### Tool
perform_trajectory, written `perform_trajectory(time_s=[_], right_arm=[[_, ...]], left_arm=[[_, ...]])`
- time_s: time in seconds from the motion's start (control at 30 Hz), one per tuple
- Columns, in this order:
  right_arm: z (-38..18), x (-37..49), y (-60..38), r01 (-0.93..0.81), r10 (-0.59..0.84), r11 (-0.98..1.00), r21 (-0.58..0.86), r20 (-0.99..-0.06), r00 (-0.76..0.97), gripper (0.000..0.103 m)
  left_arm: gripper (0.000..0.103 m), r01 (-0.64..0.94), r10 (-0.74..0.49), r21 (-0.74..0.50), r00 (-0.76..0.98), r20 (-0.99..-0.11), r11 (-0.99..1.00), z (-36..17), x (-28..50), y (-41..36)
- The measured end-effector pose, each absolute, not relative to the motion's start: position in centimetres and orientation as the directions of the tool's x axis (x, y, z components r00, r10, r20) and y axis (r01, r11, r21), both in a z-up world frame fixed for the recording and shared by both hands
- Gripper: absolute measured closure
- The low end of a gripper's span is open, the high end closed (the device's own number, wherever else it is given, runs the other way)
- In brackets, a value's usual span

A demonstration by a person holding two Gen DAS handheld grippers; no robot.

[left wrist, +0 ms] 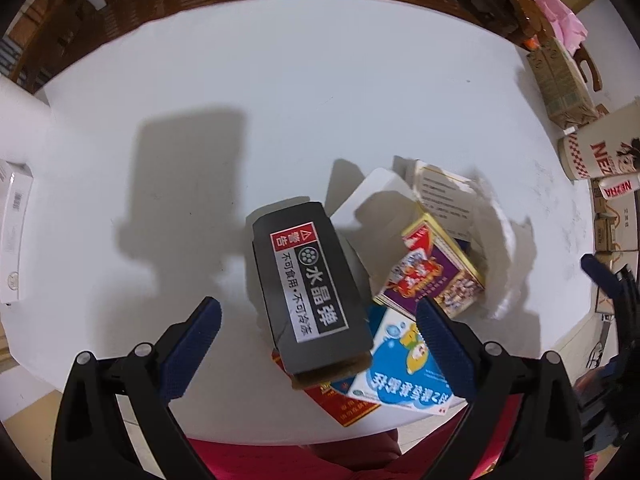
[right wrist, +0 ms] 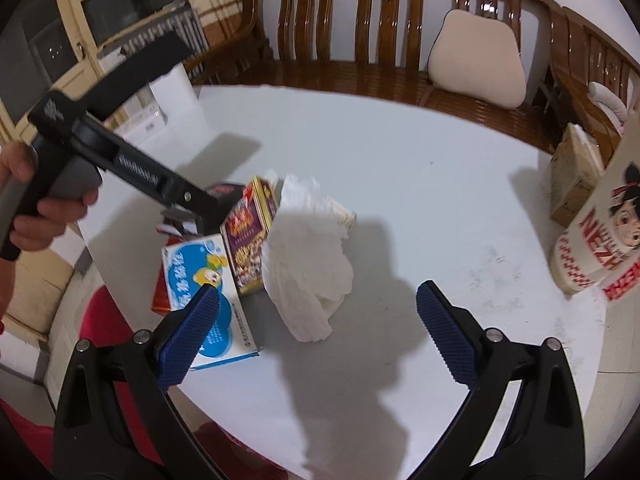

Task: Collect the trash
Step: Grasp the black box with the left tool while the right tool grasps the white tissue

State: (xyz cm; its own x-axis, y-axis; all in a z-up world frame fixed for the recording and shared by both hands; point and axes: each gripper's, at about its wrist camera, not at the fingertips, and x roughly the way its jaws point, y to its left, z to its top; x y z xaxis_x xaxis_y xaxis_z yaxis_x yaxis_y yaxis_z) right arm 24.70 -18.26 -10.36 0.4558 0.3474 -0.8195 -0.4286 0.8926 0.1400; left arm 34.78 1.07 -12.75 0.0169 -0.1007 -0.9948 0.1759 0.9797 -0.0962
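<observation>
Left gripper (left wrist: 318,336) held wide, blue ribbed pads spread well apart and grasping nothing, poised over a heap of trash near the front edge of the white table (left wrist: 280,100). Between the pads but touching neither, a black box (left wrist: 310,284) with a red warning label and white Chinese lettering, tilted atop the pile. Beneath and beside it: a blue-and-white cartoon box (left wrist: 404,372) just under the right pad, a red box (left wrist: 344,404) poking out at the table's edge, a purple-and-gold box (left wrist: 432,272) standing on its side, and behind that a white printed card (left wrist: 444,196) with crumpled white tissue (left wrist: 504,248) alongside. Right gripper (right wrist: 318,322) likewise open and empty, hovering above the crumpled white tissue (right wrist: 308,264), which leans against the purple-and-gold box (right wrist: 250,240); blue-and-white cartoon box (right wrist: 204,300) partly hidden behind the near-left pad. Seen from the right wrist, a hand (right wrist: 36,208) wrapped around the left gripper's black handle, its fingers reaching down into the pile. Off to the right, well apart from the heap, a cream Nezha-printed paper cup (right wrist: 592,240) and a brown cardboard box (right wrist: 572,184). Behind the table, a wooden bench (right wrist: 360,40) with a cream cushion (right wrist: 476,60).
</observation>
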Motion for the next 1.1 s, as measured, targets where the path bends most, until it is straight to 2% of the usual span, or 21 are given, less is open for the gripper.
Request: perform_trajectory(time_s=[0.5, 1.1], right_arm=[[-15.2, 26.5, -17.0, -0.431, 0.33, 0.893, 0.127, -0.836, 0.437, 0.007], [-16.2, 27.4, -16.9, -0.411, 0.343, 0.898, 0.158, -0.837, 0.427, 0.008]], left_arm=[[0.008, 0.143, -0.131, -0.133, -0.03, -0.991, 0.981, -15.8, 37.0, 2.6], [0.01, 0.103, -0.215, -0.217, -0.033, -0.976, 0.971, -17.1, 36.7, 5.5]])
